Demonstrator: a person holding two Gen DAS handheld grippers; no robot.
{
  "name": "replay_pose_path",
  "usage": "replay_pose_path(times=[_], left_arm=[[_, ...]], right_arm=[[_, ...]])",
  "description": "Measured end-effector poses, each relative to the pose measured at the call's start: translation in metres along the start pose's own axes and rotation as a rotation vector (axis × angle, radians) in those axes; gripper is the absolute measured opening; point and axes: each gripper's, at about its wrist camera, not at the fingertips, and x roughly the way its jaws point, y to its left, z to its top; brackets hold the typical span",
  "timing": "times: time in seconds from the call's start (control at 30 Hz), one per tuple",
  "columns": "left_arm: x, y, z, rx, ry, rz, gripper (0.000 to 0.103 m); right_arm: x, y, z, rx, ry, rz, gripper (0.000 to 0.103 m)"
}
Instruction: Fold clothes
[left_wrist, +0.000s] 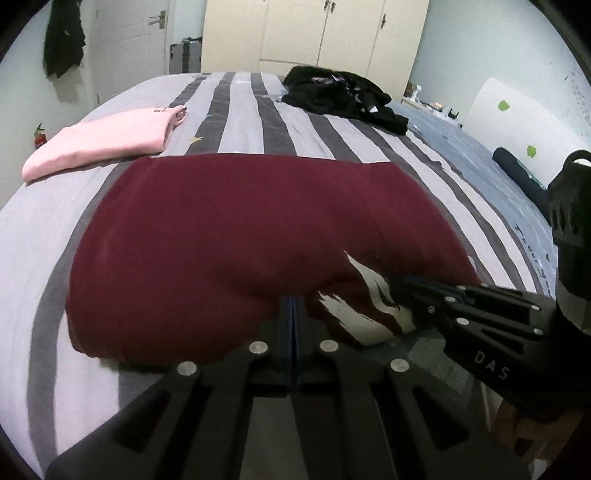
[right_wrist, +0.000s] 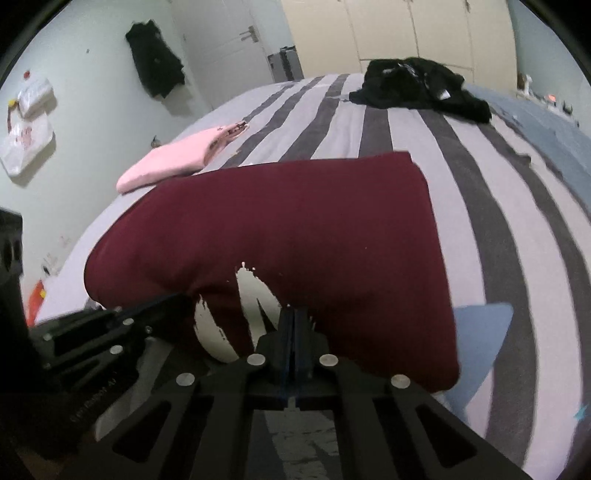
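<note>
With the left gripper (left_wrist: 293, 306) and right gripper (right_wrist: 295, 317) each pinching the near hem of the maroon shirt (left_wrist: 236, 229) on the bed (left_wrist: 258, 110), uneven pulling toward 12 o'clock could skew the fold.

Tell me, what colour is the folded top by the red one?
Pink, clearest in the left wrist view.
</note>
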Motion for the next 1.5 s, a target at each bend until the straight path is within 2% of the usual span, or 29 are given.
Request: replay_pose_path(times=[0.2, 0.33, 0.43, 0.6, 0.67, 0.8, 0.93, 1.07, 1.17, 1.3, 1.4, 1.5], left_arm=[[-0.016, 0.022, 0.002, -0.011, -0.016, 0.064, 0.002], [-0.009, 0.034, -0.011, -0.015, 0.005, 0.039, 0.002], [-0.012, 0.037, -0.006, -0.016, 0.013, 0.031, 0.002], [-0.033, 0.052, 0.004, -0.075, -0.026, 0.079, 0.002], [-0.032, 0.057, -0.001, -0.056, -0.021, 0.101, 0.002], [-0.017, 0.071, -0.009, -0.086, 0.011, 0.057, 0.002], [-0.018, 0.070, -0.001, -0.047, 0.023, 0.053, 0.002], [-0.038, 0.080, 0.007, -0.047, -0.022, 0.108, 0.002], [-0.030, 0.096, -0.001, -0.077, 0.010, 0.142, 0.002], [-0.017, 0.102, -0.007, -0.087, 0.038, 0.141, 0.002], [-0.017, 0.104, 0.003, -0.098, 0.047, 0.143, 0.002], [-0.026, 0.109, 0.017, -0.123, 0.017, 0.172, 0.002]], right_arm=[[-0.010, -0.016, 0.001, 0.046, -0.008, -0.047, 0.000], [-0.010, -0.022, -0.004, 0.048, 0.004, -0.042, 0.000], [-0.007, -0.028, -0.005, 0.073, 0.010, -0.025, 0.000], [-0.018, -0.034, 0.002, 0.116, 0.002, -0.066, 0.000], [-0.019, -0.040, 0.001, 0.128, 0.004, -0.075, 0.000], [-0.017, -0.044, 0.000, 0.131, 0.008, -0.079, 0.000], [-0.010, -0.049, 0.002, 0.147, 0.016, -0.077, 0.000], [-0.019, -0.052, 0.007, 0.164, 0.012, -0.098, 0.000], [-0.022, -0.051, 0.005, 0.149, 0.014, -0.108, 0.000], [-0.026, -0.054, 0.004, 0.163, 0.012, -0.118, 0.000], [-0.030, -0.056, 0.005, 0.166, 0.012, -0.134, 0.000], [-0.036, -0.067, 0.005, 0.206, 0.012, -0.172, 0.000]])
